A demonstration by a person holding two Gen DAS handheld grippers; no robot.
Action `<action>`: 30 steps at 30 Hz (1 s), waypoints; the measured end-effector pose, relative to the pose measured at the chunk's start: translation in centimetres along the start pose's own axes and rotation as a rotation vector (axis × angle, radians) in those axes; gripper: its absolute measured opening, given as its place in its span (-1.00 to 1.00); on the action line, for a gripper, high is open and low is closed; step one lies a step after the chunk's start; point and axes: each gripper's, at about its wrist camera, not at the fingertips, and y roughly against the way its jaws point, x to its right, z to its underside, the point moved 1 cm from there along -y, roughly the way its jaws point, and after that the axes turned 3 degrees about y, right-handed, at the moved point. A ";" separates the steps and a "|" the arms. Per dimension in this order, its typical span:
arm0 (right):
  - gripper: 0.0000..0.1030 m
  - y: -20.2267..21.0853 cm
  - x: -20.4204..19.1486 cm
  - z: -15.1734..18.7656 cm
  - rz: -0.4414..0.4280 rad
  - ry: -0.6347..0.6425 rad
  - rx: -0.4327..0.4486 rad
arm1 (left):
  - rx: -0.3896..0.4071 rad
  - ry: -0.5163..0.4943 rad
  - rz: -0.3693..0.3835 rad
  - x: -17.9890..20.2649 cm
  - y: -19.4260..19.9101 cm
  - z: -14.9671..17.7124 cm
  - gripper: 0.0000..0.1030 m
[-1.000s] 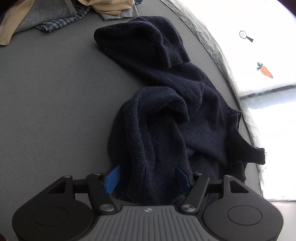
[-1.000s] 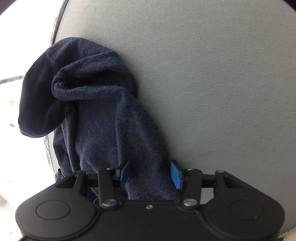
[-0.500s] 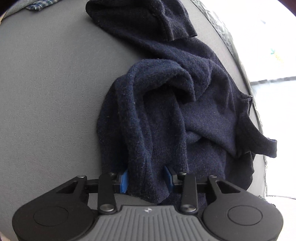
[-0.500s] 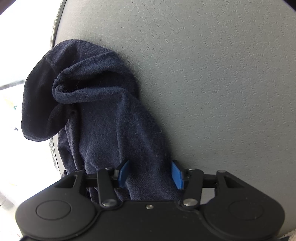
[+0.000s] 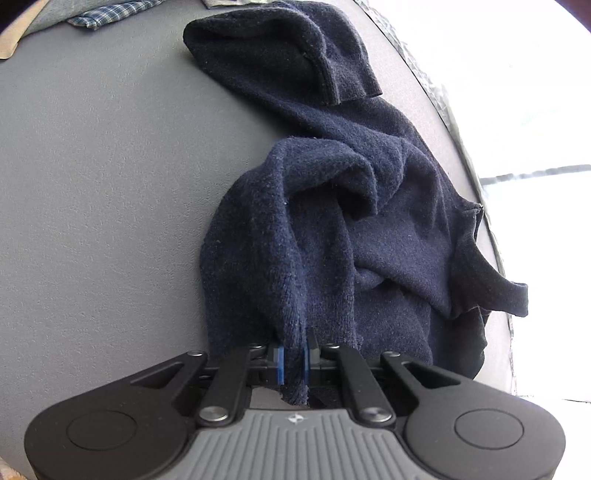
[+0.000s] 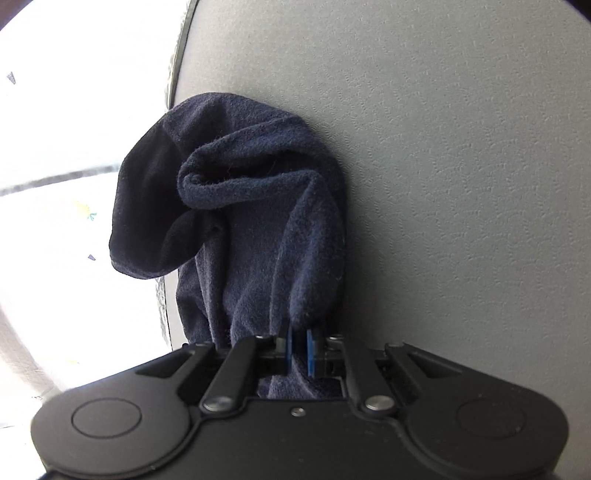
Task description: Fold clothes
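A dark navy knit sweater (image 5: 332, 221) lies crumpled on the grey table (image 5: 92, 184), one part spilling over the table's right edge. My left gripper (image 5: 294, 360) is shut on a ridge of its fabric at the near end, the blue pads pinching the cloth. In the right wrist view another bunched part of the navy sweater (image 6: 255, 221) sits by the table's left edge, partly hanging off it. My right gripper (image 6: 298, 349) is shut on a fold of that fabric, cloth pressed between the blue pads.
Other clothes, among them a plaid garment (image 5: 110, 13) and a tan piece (image 5: 18, 40), are piled at the far left corner of the grey table. The table edge (image 5: 461, 147) runs along the right, with bright floor beyond. Bare grey surface (image 6: 461, 184) spreads right of the right gripper.
Both grippers went from open around the sweater fabric to shut on it. The left view has shifted slightly along the sweater; the right gripper has tilted, so the sweater sits lower in its view.
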 end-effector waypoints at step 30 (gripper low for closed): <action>-0.91 17.6 4.3 1.9 -0.316 -0.174 0.222 | 0.028 0.286 0.352 -5.7 13.6 9.7 -0.85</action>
